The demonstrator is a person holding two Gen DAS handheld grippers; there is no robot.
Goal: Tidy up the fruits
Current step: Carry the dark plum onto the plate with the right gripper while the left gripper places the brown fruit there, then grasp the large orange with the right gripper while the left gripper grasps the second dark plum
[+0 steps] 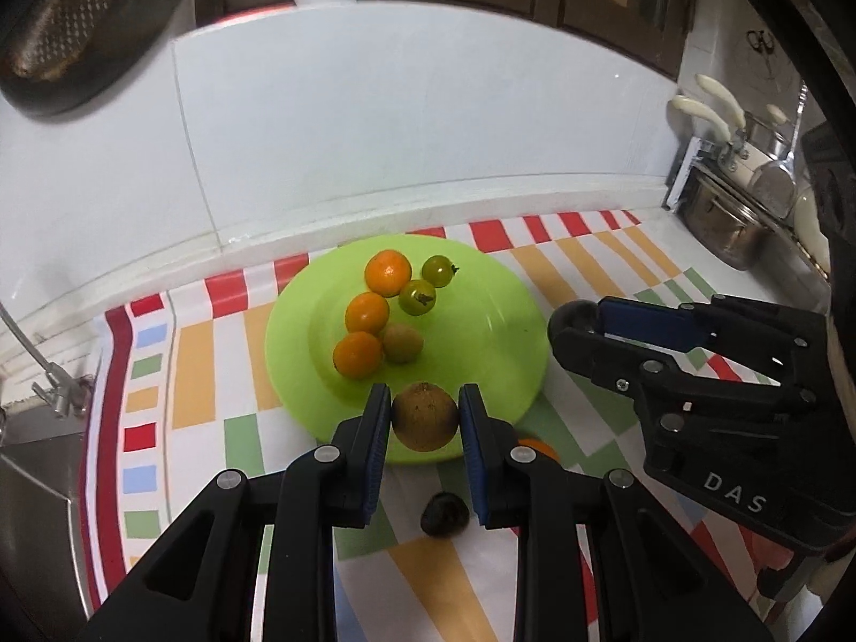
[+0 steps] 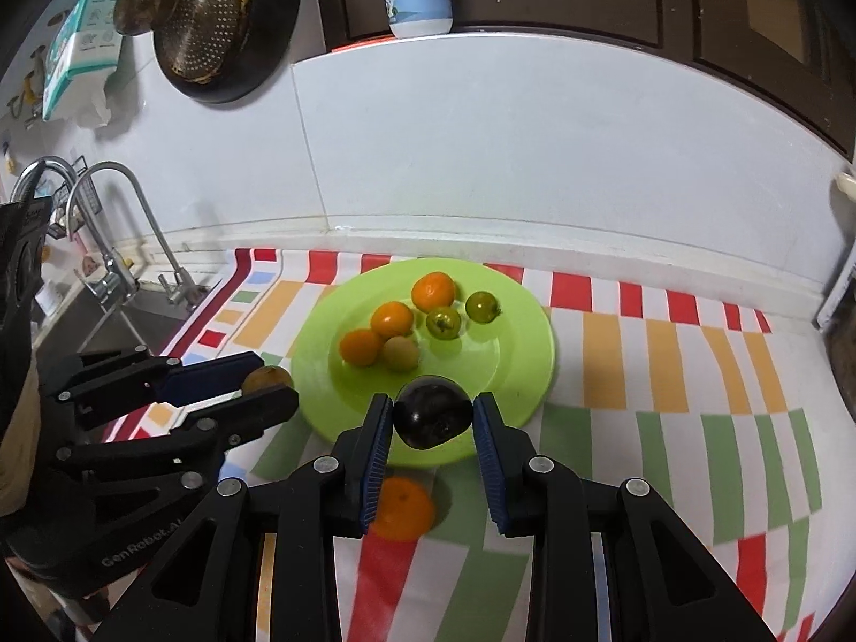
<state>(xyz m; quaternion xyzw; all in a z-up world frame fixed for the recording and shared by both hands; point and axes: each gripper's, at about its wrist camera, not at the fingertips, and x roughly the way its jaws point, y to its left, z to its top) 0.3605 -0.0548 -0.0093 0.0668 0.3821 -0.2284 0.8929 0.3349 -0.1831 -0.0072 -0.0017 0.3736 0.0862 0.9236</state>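
Note:
A lime green plate [image 1: 481, 321] [image 2: 508, 342] on the striped cloth holds three oranges [image 1: 367, 312], two green tomatoes [image 1: 417, 297] and a small tan fruit [image 1: 402, 342]. My left gripper [image 1: 425, 417] is shut on a brown round fruit [image 1: 425, 417] above the plate's near rim; it also shows in the right wrist view [image 2: 266, 379]. My right gripper [image 2: 432, 420] is shut on a dark purple fruit [image 2: 432, 420] over the plate's near edge. A loose orange [image 2: 402, 508] lies on the cloth below it. In the left wrist view a dark fruit [image 1: 444, 512] lies on the cloth.
The striped cloth [image 2: 669, 428] covers the counter. A sink with faucets [image 2: 115, 267] is at the left. A dish rack with pots [image 1: 749, 203] stands at the right. A white tiled wall [image 2: 535, 160] runs behind the plate.

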